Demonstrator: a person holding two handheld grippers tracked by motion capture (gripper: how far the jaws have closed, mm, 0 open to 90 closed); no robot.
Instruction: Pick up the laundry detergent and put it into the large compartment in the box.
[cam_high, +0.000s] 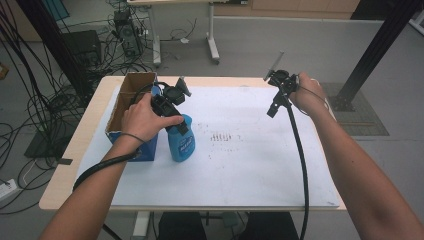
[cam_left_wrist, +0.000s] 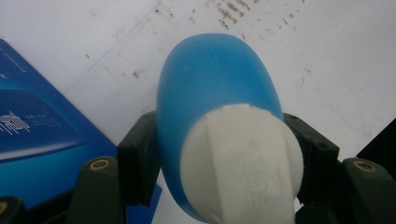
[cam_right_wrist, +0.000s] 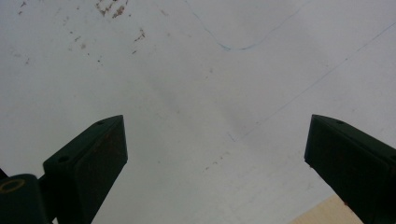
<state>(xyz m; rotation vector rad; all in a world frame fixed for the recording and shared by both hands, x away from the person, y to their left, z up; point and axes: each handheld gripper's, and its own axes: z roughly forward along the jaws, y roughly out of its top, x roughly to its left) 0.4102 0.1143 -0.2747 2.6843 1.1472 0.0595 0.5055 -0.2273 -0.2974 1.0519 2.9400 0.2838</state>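
High view, count: one blue plastic bottle with white cap (cam_high: 181, 142), upright, just beside one open blue cardboard box (cam_high: 131, 112).
Left gripper (cam_left_wrist: 224, 154): my jaws clamp the bottle.
Right gripper (cam_right_wrist: 215, 154): my jaws spread wide over white paper sheet (cam_right_wrist: 196, 70).

- Right gripper (cam_right_wrist: 217, 154): both black jaws rise from the bottom edge, set wide apart, nothing between them.
- White sheet (cam_right_wrist: 201, 88) lies beyond the jaws; brown specks (cam_right_wrist: 119, 14) far left, faint blue pen lines (cam_right_wrist: 243, 44) far centre.
- Bare wooden table edge (cam_right_wrist: 322, 212) at near right corner.
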